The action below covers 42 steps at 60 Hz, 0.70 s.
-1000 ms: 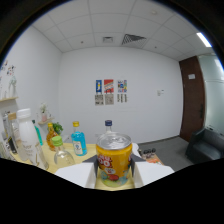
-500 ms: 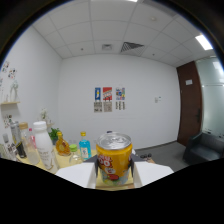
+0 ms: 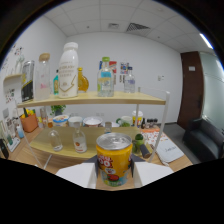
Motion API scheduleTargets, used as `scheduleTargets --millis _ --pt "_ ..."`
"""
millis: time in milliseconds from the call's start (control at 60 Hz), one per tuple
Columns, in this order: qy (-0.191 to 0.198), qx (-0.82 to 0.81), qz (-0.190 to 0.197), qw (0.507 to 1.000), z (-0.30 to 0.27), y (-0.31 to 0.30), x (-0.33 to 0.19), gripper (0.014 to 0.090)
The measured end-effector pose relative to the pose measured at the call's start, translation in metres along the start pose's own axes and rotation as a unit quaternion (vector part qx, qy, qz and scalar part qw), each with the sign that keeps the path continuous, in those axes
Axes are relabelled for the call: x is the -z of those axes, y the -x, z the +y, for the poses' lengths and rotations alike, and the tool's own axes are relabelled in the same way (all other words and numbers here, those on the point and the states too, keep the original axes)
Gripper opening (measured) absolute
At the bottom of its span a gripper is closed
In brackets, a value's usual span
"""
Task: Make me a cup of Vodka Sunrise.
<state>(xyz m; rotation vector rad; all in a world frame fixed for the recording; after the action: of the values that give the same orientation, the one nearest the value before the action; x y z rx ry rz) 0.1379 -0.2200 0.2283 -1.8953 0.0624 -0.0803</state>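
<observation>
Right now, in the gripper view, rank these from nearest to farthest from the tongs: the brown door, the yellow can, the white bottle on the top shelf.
1. Yellow can, held between the tongs.
2. White bottle, top shelf, beyond.
3. Brown door, far wall.

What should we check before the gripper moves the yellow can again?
1. Can held: ok. The yellow can sits between the gripper fingers, pressed from both sides.
2. Can upright: ok, its silver top faces up.
3. Can opened: cannot tell; the tab area is unclear.
4. Path ahead: not ok. The wooden shelf stands close beyond the can, with a small clear bottle on the lower level.
5. Top level crowded: not ok. A tall white bottle and a water bottle stand there.
6. Cup to pour into: cannot tell; none is clearly visible.
</observation>
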Motion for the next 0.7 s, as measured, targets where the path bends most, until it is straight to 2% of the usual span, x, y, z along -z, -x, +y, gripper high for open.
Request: scheduleTargets --millis 150,367,500,700 --pt "0.025 0.056 0.004 0.998 0.034 0.013 -0.015 0.0506" --pt "0.030 0.268 0.036 0.962 0.042 0.008 -0.026 0.0506" --pt "0.014 0.422 0.050 0.905 0.032 0.009 -0.028 0.0505" --pt "-0.019 0.630 0.067 0.774 0.019 0.024 -0.031 0.0503"
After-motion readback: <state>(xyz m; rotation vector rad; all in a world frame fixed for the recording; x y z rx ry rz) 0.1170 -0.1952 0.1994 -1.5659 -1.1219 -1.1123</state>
